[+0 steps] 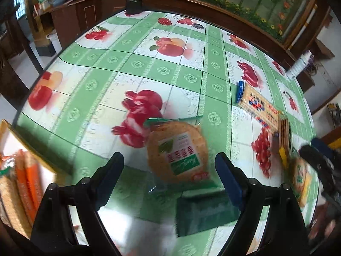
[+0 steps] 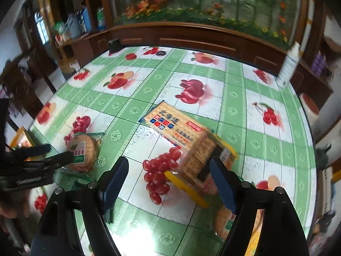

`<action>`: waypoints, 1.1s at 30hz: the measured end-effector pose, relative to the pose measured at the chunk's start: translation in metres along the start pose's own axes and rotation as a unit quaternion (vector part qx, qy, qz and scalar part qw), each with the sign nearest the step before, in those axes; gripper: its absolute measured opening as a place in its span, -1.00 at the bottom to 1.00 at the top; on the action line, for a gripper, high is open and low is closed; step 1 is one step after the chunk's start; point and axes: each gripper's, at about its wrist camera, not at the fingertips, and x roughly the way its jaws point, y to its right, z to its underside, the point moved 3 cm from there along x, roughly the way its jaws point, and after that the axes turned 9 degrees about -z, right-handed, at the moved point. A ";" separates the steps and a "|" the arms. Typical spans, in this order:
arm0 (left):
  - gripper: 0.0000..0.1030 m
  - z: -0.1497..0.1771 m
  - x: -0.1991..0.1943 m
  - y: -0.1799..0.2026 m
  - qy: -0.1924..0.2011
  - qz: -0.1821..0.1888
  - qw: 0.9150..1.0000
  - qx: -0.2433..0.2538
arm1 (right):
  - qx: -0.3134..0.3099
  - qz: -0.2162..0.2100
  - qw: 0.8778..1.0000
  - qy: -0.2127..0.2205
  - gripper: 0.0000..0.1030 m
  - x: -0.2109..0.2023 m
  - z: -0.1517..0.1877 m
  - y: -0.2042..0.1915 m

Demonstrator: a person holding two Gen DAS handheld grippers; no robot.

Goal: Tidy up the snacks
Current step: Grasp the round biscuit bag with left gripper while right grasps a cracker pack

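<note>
Left gripper [image 1: 169,171] gapes wide, empty, round biscuit pack [image 1: 178,151] lying just beyond; right gripper [image 2: 168,177] open beside cracker pack [image 2: 198,155].

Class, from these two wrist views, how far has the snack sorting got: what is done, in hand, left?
Done: some packets already stand in the box. In hand: nothing; the left gripper is open over the round cracker pack, and the right gripper is open by the yellow-trimmed pack. Left: both, plus the long cracker pack and another round pack.
</note>
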 end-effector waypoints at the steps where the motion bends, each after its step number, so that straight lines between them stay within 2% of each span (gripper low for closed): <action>1: 0.70 -0.001 0.004 0.002 0.000 -0.008 1.000 -0.001 | 0.006 0.000 1.000 0.000 0.53 -0.002 0.004 0.003; 4: 0.70 -0.002 0.018 0.009 -0.005 -0.032 0.999 0.004 | 0.003 -0.004 1.000 -0.003 0.53 -0.004 0.009 0.000; 7: 0.70 0.000 0.033 0.017 -0.025 -0.022 0.999 -0.003 | 0.006 -0.007 1.000 -0.003 0.53 -0.005 0.015 0.000; 8: 0.78 0.001 0.035 0.021 -0.021 -0.029 0.999 0.001 | 0.009 -0.008 1.000 -0.001 0.53 -0.007 0.016 0.002; 12: 0.79 0.002 0.040 0.038 -0.018 -0.057 0.997 0.047 | 0.038 -0.017 0.999 0.013 0.53 -0.011 0.016 0.020; 14: 0.77 0.003 0.040 0.039 -0.010 -0.054 0.997 0.053 | 0.059 -0.012 0.998 0.020 0.53 -0.012 0.013 0.034; 17: 0.51 0.001 0.036 0.032 0.003 -0.050 0.998 0.050 | 0.097 -0.009 0.995 0.021 0.57 -0.005 0.009 0.053; 22: 0.50 0.001 0.036 0.031 0.006 -0.043 0.997 0.066 | 0.158 -0.071 0.985 0.001 0.57 0.029 0.008 0.059; 26: 0.50 0.003 0.034 0.025 0.004 -0.040 0.997 0.064 | 0.181 -0.023 0.983 -0.008 0.57 0.044 0.006 0.067; 30: 0.50 0.004 0.034 0.021 0.006 -0.041 0.997 0.064 | 0.226 -0.053 0.973 -0.002 0.59 0.055 0.009 0.079; 32: 0.50 0.005 0.033 0.019 0.005 -0.036 0.997 0.062 | 0.210 -0.060 0.976 0.002 0.59 0.058 0.010 0.077; 33: 0.50 0.006 0.032 0.018 0.005 -0.034 0.997 0.063 | 0.199 -0.058 0.978 -0.005 0.49 0.059 0.011 0.073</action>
